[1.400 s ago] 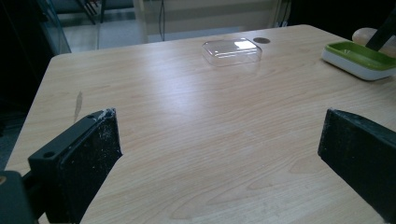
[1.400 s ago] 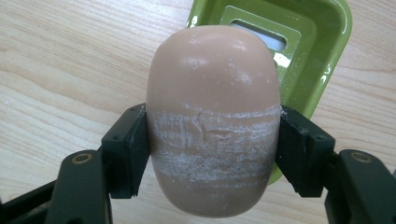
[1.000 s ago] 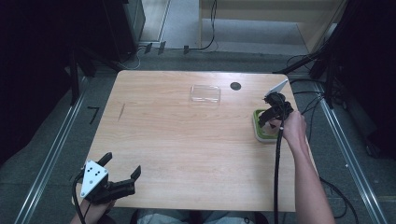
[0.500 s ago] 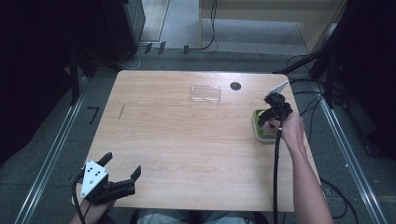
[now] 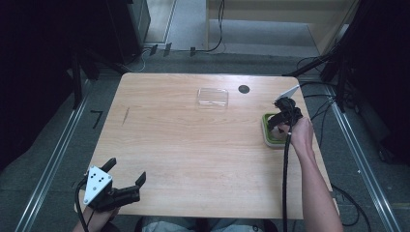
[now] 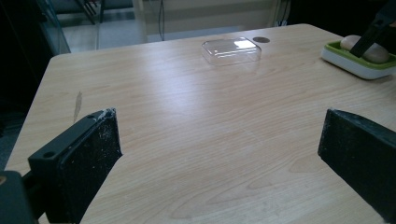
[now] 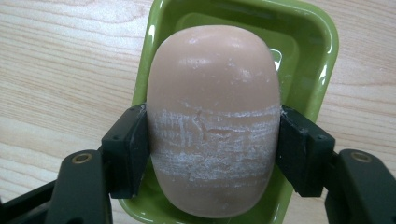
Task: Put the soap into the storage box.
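Wooden table: carries everything, centre of the high view.
Left gripper: lower left, jaws spread, idle.
Right gripper: jaws pinching the soap's sides, probably to lift it.
Green dish: right edge, cradling soap.
Soap: inside dish.

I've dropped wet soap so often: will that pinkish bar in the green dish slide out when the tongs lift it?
Probably not. The soap bar looks dry and firm: white scuff marks cross it where the right tongs press both sides. Its rounded, smooth ends might still let it slip if the grip loosens. The green soap dish looks light, so it could shift if nudged.
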`<state>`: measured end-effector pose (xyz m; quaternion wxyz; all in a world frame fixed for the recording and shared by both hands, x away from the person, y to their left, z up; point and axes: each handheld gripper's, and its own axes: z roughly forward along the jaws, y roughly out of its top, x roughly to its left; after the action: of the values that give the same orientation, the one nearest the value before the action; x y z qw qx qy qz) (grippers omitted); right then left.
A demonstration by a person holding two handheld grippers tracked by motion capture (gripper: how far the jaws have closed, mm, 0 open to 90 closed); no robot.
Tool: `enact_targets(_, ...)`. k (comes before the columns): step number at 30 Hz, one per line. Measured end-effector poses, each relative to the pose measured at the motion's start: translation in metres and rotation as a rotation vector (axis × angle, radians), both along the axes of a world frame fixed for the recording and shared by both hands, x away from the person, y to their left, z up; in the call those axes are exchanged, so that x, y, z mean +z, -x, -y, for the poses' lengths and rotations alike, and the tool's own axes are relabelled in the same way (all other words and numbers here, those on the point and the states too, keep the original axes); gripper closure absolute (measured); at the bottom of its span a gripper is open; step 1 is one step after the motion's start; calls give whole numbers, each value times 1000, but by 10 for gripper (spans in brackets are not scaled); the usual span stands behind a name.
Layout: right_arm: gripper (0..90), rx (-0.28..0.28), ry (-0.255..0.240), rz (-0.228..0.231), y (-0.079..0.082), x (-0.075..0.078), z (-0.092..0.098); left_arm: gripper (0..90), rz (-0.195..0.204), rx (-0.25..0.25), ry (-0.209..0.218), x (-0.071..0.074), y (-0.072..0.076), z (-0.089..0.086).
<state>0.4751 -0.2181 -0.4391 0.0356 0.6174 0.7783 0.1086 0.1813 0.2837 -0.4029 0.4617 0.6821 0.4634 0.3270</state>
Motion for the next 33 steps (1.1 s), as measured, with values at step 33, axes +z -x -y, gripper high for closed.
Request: enact_targets(33, 317, -25, 46, 20, -1, -4, -3, 0, -3, -3, -5, 0, -1, 0)
